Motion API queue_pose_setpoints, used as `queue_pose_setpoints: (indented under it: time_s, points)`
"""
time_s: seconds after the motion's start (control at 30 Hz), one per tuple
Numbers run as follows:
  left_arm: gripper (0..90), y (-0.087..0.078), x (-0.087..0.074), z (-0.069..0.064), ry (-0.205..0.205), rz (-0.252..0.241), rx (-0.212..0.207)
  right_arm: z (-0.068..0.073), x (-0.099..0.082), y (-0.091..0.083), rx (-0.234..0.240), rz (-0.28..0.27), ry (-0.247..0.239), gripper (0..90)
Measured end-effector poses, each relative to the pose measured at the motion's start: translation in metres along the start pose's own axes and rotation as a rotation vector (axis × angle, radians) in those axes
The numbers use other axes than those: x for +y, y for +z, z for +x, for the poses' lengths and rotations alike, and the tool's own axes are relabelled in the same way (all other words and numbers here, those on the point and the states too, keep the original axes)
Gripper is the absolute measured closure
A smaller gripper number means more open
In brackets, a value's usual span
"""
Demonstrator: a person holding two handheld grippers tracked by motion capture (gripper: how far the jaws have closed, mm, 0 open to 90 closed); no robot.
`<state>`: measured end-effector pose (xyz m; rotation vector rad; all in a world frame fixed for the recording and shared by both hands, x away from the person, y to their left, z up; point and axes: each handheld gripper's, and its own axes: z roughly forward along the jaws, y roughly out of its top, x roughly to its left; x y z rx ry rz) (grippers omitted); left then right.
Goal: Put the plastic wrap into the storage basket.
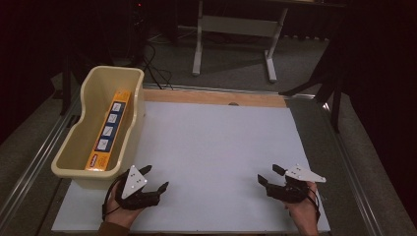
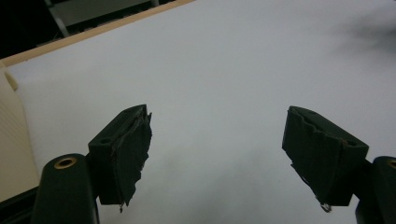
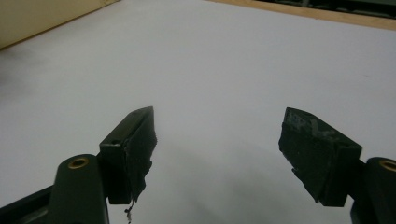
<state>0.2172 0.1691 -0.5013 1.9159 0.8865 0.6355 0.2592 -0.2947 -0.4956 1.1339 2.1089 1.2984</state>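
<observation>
Near the white board's (image 1: 216, 147) front left corner, my left gripper (image 1: 155, 177) rests in a hand, jaws open and empty, beside the front end of a cream tub (image 1: 64, 164). In the left gripper view its jaws (image 2: 217, 112) stand wide apart over bare white board. At the front right, my right gripper (image 1: 267, 173) points left across the board, also open with nothing between its fingers. The right gripper view has its jaws (image 3: 217, 112) apart above the white surface. An orange and blue box (image 1: 109, 130) lies lengthwise inside the tub.
The tub stands along the board's left edge. A wooden strip (image 1: 211, 97) borders the far side. Metal rails (image 1: 351, 172) run down both sides of the table. Beyond it a white table frame (image 1: 236, 29) stands on the dark floor with cables.
</observation>
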Motion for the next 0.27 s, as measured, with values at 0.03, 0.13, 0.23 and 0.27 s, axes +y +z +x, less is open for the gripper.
queue_pose_setpoints:
  time_s: [0.03, 0.13, 0.23, 0.27]
  points:
    - [23.4, 0.0001, 0.0, 0.0001, 0.0, 0.0, 0.0, -0.0004, -0.0013, -0.0015, -0.002, 0.002, 0.001, 25.8]
    - [23.4, 0.0003, 0.0, 0.0, -0.001, 0.0, 0.0, -0.001, -0.0041, -0.0051, -0.012, 0.001, -0.012, 25.7]
    - [23.4, 0.0013, 0.0, -0.0001, 0.0, 0.004, -0.001, -0.0015, -0.0052, -0.0059, -0.01, -0.003, -0.016, 24.3]
    - [23.4, 0.002, -0.0001, -0.0002, -0.001, 0.007, -0.002, -0.0016, -0.0053, -0.0053, -0.012, -0.002, -0.018, 23.9]
